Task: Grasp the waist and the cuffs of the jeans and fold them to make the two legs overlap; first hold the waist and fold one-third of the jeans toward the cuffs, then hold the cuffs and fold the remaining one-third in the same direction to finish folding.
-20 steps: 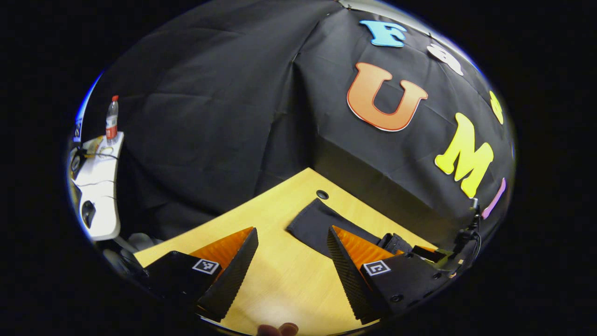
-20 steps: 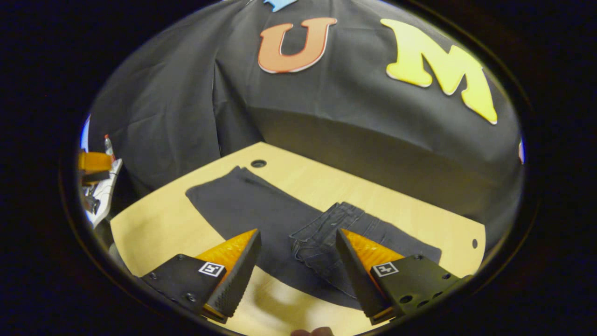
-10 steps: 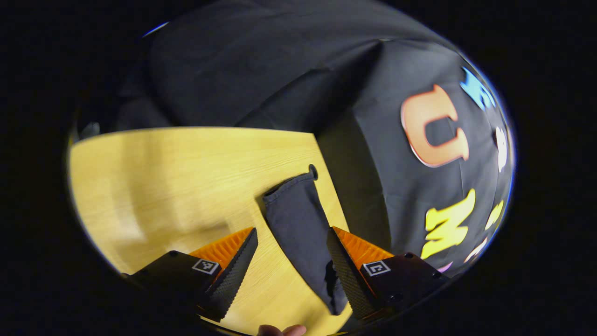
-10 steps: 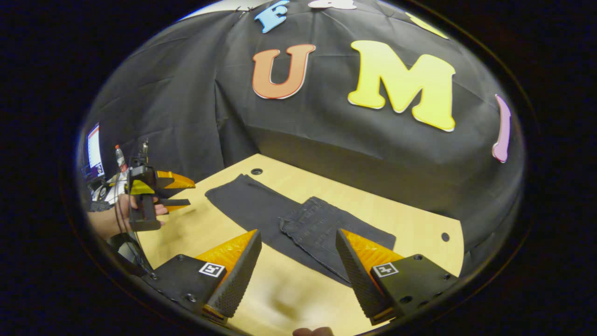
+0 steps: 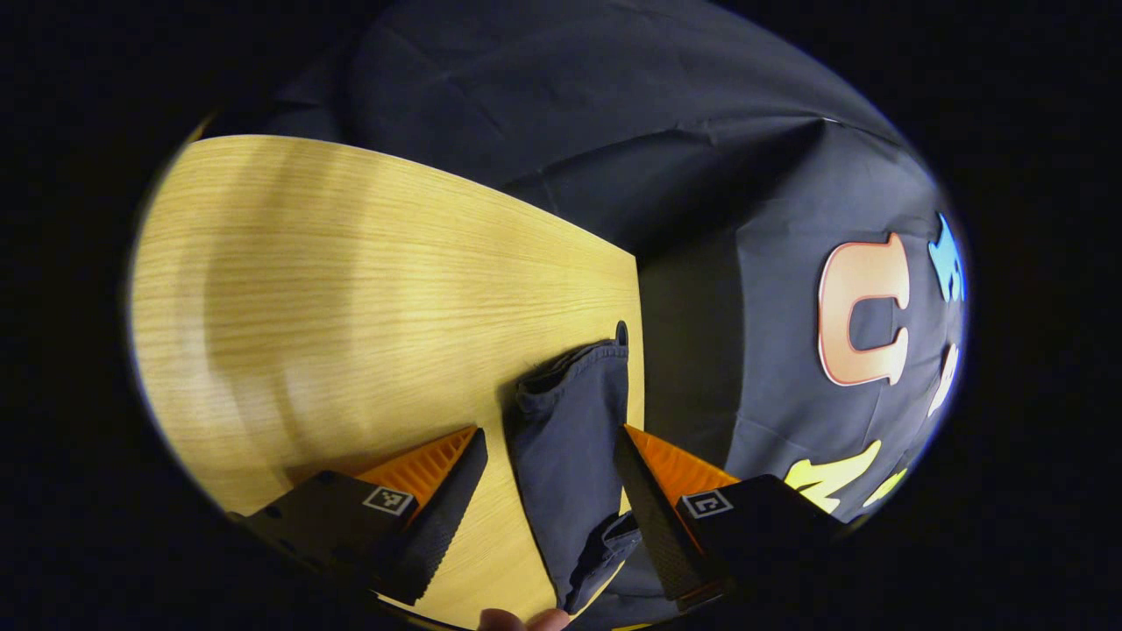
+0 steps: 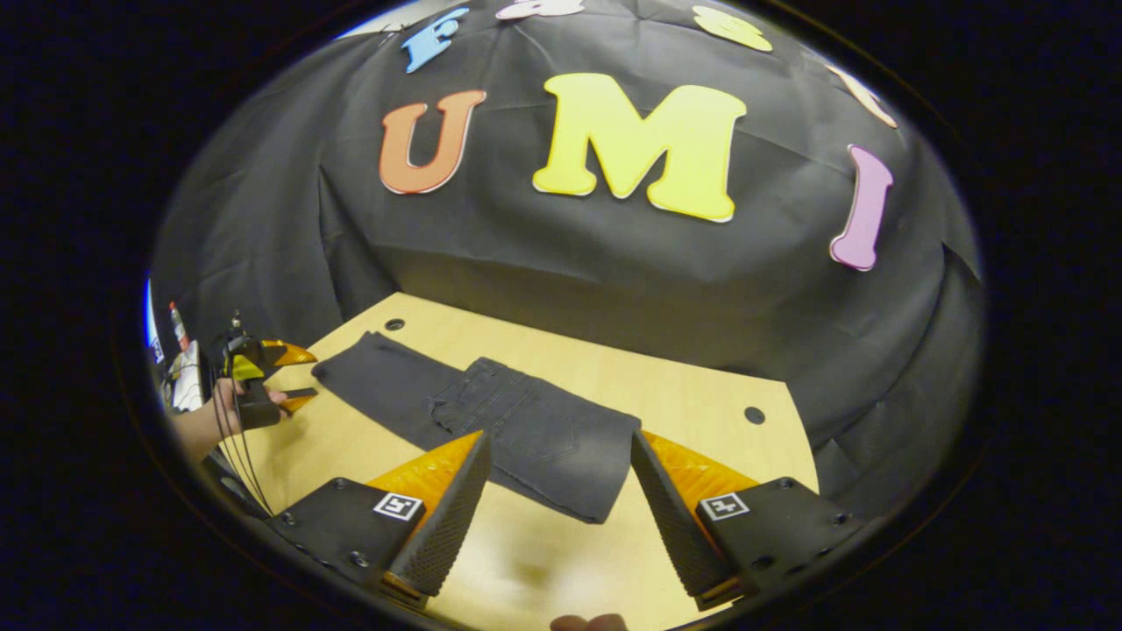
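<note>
Jeans (image 6: pixel 491 421) lie flat on the table (image 6: pixel 701 412), legs already overlapped, waist third folded over toward the cuffs; the cuff end (image 5: pixel 574 386) lies near the table's far corner, beside a small hole.

Left gripper (image 5: pixel 548 478): fingers apart, straddling the cuff end from above, not touching the cloth as far as I can tell.

Right gripper (image 6: pixel 561 491): fingers apart, holding nothing, hovering near the folded waist edge.

Step in hand looks like the second fold. Next move, I judge: lower, close on both cuff layers, carry them over the folded part.
</note>
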{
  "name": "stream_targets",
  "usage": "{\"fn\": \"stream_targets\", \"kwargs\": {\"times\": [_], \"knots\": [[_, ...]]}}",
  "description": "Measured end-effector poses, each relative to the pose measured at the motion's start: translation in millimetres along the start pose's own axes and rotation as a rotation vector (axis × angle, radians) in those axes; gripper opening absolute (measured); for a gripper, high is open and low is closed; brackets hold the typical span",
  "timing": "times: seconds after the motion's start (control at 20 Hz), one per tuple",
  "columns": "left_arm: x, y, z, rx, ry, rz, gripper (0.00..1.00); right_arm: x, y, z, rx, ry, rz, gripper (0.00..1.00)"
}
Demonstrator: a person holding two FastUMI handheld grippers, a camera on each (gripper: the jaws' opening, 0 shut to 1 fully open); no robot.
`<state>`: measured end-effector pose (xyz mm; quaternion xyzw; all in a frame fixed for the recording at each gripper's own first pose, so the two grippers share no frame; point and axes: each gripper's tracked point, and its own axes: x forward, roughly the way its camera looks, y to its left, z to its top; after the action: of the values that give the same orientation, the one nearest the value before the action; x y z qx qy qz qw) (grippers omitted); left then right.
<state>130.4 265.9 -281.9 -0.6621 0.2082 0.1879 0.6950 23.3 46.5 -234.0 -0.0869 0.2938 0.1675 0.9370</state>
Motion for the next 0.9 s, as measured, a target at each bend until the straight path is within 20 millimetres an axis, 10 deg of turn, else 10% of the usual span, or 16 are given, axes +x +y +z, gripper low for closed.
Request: {"fn": "stream_targets", "kwargs": {"times": [0.55, 0.9], "knots": [[48.0, -22.8, 0.3, 0.008, -0.006, -0.089, 0.85, -11.8, -17.0, -12.6, 0.032, 0.037, -0.033, 0.99], [45.4, -45.2, 2.8, 0.09, -0.078, -0.113, 0.31, -43.7, -43.1, -13.8, 0.065, 0.001, -0.087, 0.98]]}}
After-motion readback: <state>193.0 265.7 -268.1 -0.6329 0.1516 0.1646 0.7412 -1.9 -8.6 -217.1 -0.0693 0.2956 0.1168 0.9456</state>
